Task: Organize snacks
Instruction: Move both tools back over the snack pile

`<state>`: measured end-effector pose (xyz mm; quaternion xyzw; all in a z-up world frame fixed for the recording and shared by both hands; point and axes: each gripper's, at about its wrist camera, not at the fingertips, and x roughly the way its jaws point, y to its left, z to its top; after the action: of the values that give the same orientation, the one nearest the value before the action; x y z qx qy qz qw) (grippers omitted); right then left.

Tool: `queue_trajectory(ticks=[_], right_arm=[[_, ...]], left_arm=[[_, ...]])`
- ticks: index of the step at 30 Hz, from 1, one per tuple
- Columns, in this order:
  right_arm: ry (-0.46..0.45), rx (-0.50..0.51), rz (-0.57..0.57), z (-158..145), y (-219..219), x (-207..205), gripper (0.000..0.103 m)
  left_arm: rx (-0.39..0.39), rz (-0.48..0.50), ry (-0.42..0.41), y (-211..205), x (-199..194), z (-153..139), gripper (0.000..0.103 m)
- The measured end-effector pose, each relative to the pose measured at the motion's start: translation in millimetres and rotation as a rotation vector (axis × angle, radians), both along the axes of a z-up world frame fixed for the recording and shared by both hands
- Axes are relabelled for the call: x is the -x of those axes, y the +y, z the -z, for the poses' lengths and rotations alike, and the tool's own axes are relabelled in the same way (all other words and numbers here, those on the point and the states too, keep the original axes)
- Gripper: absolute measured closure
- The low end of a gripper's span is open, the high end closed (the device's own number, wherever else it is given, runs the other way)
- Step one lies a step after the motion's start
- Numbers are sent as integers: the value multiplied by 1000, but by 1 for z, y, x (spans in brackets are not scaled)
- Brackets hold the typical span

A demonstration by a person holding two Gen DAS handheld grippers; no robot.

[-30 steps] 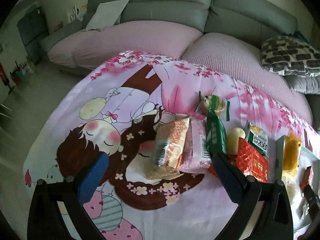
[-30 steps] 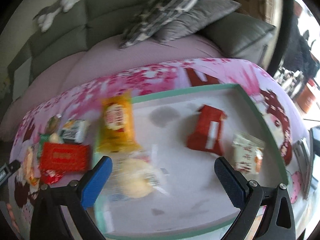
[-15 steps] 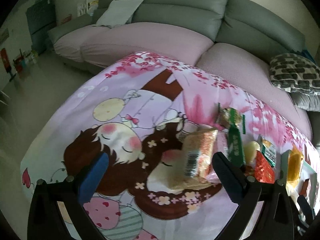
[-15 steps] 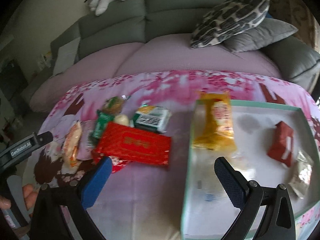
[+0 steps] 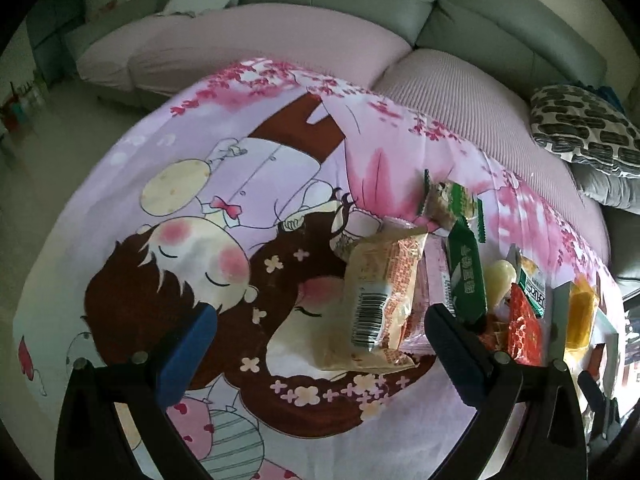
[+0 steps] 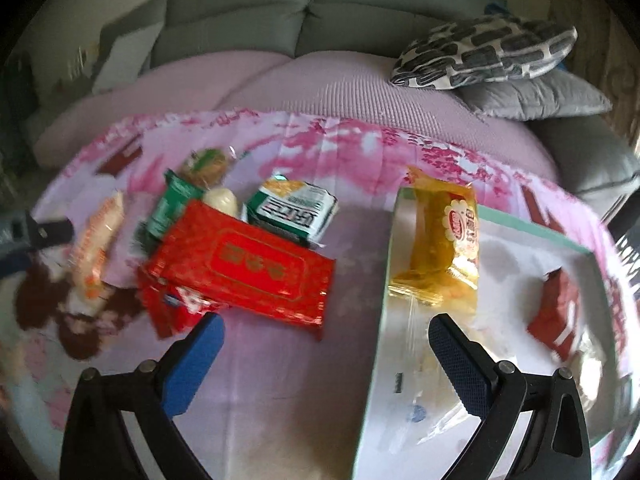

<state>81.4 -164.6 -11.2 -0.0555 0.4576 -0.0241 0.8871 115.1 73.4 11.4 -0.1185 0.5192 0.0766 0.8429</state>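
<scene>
A pile of snacks lies on the cartoon tablecloth (image 5: 200, 240): an orange-and-cream packet (image 5: 380, 292), a green bar (image 5: 466, 276), a red packet (image 6: 248, 268), a green-and-white packet (image 6: 292, 212) and a round cream sweet (image 6: 220, 200). A teal-rimmed white tray (image 6: 384, 280) at the right holds a yellow packet (image 6: 444, 244), a small red packet (image 6: 556, 316) and a clear-wrapped item (image 6: 424, 392). My left gripper (image 5: 316, 356) is open and empty, just short of the orange-and-cream packet. My right gripper (image 6: 328, 364) is open and empty, astride the tray's left rim.
A grey sofa with pink covers (image 5: 280, 48) curves behind the table. A patterned cushion (image 6: 488, 52) and a grey cushion (image 6: 536, 96) lie at its right end. The tablecloth's left part (image 5: 140, 152) carries no snacks. The floor (image 5: 36, 120) lies beyond the left edge.
My right gripper has swung left from over the tray towards the snack pile. My left gripper's view has shifted a little and the orange-and-cream packet sits closer between its fingers.
</scene>
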Motion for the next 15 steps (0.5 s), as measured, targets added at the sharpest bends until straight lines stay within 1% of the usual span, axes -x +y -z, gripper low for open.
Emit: queue_trajectory(ticks=[4,9,11,13,14,15], right_arm=[[-8,71,-16,5,8,-6,0],[-29,159,-59,14,24,-11,1],[-34,167,-58,16,27,-13,3],[-41,176,-62,16,29,-15,8],[-49,183,-64,16,31,-16,9],[-59,189,-66,15,32,-16,11]], left_arm=[[-15,12,12,-4,-5,1,0],[10,14,23,-6,-11,6,0],[12,19,32,-8,-14,9,0],[14,22,40,-9,-17,13,1],[21,23,42,-10,-18,14,3],[28,24,44,-10,-20,15,7]])
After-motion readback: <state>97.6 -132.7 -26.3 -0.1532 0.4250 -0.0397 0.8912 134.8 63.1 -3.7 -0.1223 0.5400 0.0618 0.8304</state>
